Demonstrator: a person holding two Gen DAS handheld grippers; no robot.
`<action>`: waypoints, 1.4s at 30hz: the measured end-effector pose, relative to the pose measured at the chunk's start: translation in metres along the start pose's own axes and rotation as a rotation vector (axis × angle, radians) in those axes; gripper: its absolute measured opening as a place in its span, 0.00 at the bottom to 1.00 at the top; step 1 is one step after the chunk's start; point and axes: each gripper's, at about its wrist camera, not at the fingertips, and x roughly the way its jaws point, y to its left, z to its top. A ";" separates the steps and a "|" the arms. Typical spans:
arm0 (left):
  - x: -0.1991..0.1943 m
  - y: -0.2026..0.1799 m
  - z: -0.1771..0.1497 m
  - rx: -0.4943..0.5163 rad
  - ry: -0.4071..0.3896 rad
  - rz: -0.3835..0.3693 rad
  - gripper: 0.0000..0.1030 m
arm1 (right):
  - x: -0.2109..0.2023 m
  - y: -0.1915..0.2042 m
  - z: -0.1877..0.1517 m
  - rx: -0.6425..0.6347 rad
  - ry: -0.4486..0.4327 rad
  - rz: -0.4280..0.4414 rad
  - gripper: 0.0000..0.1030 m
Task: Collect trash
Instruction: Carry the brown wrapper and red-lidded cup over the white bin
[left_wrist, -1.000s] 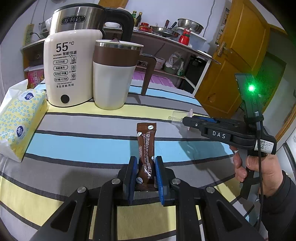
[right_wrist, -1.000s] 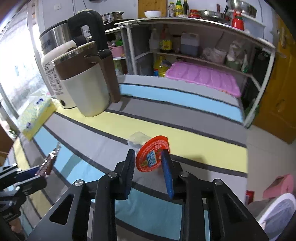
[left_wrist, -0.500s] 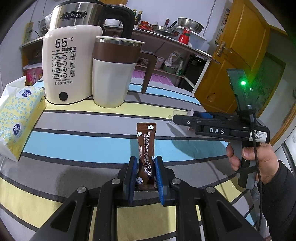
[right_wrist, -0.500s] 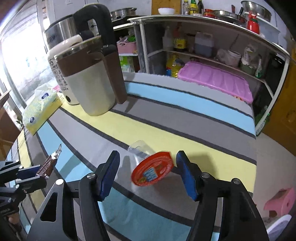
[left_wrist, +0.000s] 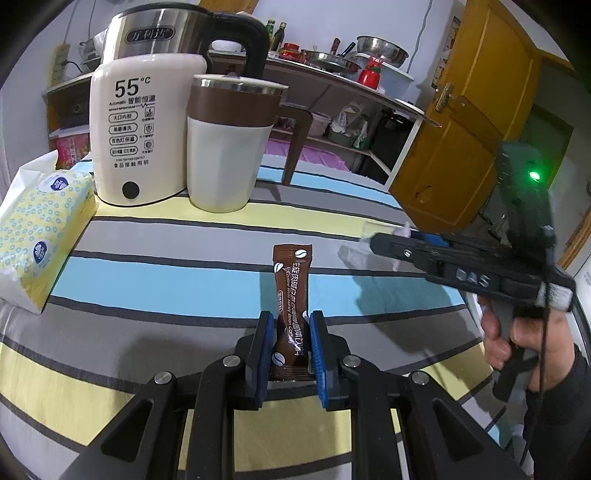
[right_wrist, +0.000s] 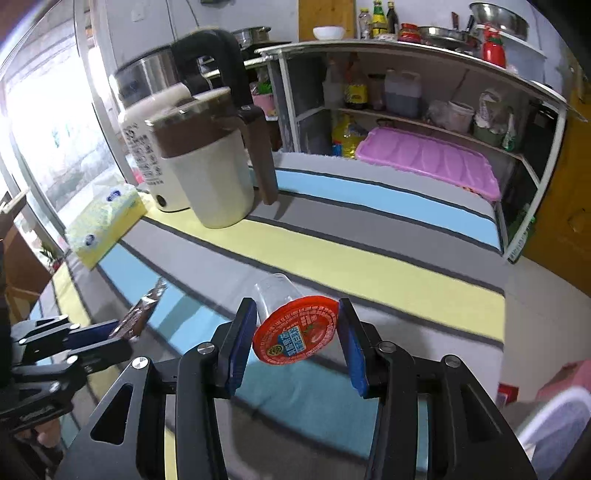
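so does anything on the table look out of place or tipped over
Only the trash. A clear jelly cup with a red foil lid sits tilted between the right gripper pads, whose jaws have just been closing. The left gripper clamps a brown coffee sachet. Both kettles stand upright.

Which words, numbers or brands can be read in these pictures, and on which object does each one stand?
"55°C" and "Automatic": cream kettle base; its Chinese lines are too small for me.
"DAS": right gripper, blurred.
"Coffee": brown sachet, partly readable, in left gripper.
Red lid of plastic cup: print unreadable.
Tissue pack: logo unreadable.
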 end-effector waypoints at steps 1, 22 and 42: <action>-0.002 -0.002 -0.001 0.002 -0.003 -0.002 0.20 | -0.006 0.001 -0.004 0.006 -0.004 -0.003 0.44; -0.066 -0.084 -0.042 0.112 -0.051 -0.076 0.20 | -0.139 0.035 -0.090 0.062 -0.153 -0.078 0.44; -0.070 -0.149 -0.060 0.203 -0.030 -0.168 0.20 | -0.195 0.004 -0.141 0.182 -0.207 -0.156 0.44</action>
